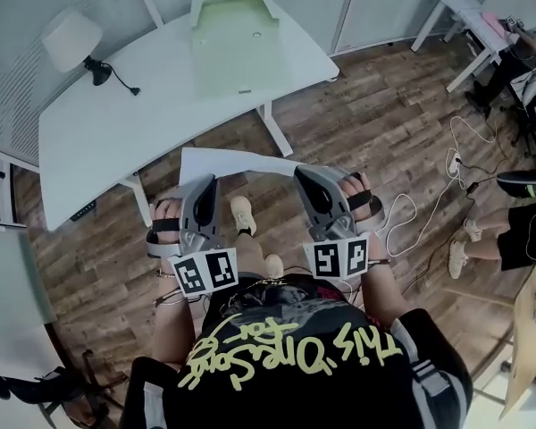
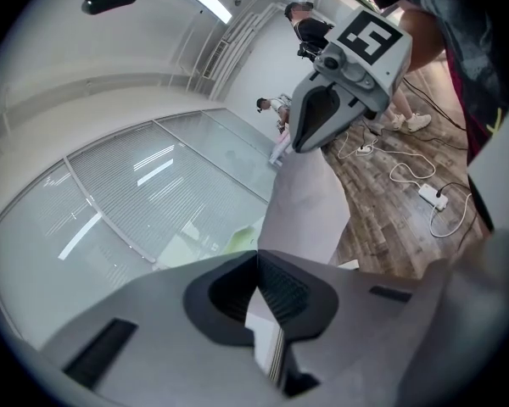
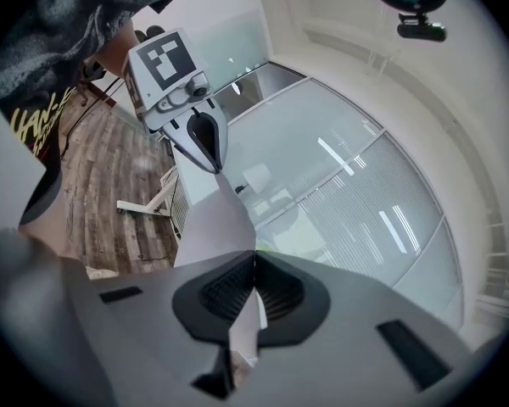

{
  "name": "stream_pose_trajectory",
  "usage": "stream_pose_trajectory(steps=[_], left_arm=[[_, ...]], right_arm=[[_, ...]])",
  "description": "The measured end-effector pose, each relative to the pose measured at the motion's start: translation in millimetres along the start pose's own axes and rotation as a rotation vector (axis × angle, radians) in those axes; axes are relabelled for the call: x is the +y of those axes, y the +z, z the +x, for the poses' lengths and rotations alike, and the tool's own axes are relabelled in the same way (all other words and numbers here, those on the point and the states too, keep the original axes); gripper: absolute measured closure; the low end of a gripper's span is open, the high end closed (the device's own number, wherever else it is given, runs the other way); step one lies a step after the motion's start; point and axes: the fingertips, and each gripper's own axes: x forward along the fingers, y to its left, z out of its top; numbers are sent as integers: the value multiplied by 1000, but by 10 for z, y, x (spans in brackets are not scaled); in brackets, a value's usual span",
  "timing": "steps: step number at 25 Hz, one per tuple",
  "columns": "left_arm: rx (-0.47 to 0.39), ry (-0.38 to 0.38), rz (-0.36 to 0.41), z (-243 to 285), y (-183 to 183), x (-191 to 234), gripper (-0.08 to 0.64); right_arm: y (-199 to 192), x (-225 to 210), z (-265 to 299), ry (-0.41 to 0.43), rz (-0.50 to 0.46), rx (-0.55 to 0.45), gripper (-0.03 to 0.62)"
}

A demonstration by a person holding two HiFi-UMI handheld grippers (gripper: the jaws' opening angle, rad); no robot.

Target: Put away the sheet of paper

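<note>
The left gripper (image 1: 209, 182) and right gripper (image 1: 303, 173) are clamping opposite edges of the sheet of paper (image 1: 237, 161), holding it over the floor (image 1: 357, 123).

Table (image 1: 116, 123): white, on white legs, standing on the floor.
Far edge: pale green tray (image 1: 232, 38) sitting flat.
Left end: round white lamp (image 1: 71, 36), black cord trailing.
Floor (image 1: 366, 123): wood planks, power strip (image 1: 453, 162), loose cables.

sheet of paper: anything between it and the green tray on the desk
Nothing visible does. The left tongs and right tongs hold the sheet of paper over the floor; only bare desk lies before the green tray.
</note>
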Motion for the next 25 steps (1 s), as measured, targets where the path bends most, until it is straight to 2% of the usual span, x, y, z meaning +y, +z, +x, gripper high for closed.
stream_pose_trajectory(steps=[25], left_arm=[[-75,2,16,1060,-196,609,554]], right_arm=[[-247,-510,1021,-56,-6,41,584]])
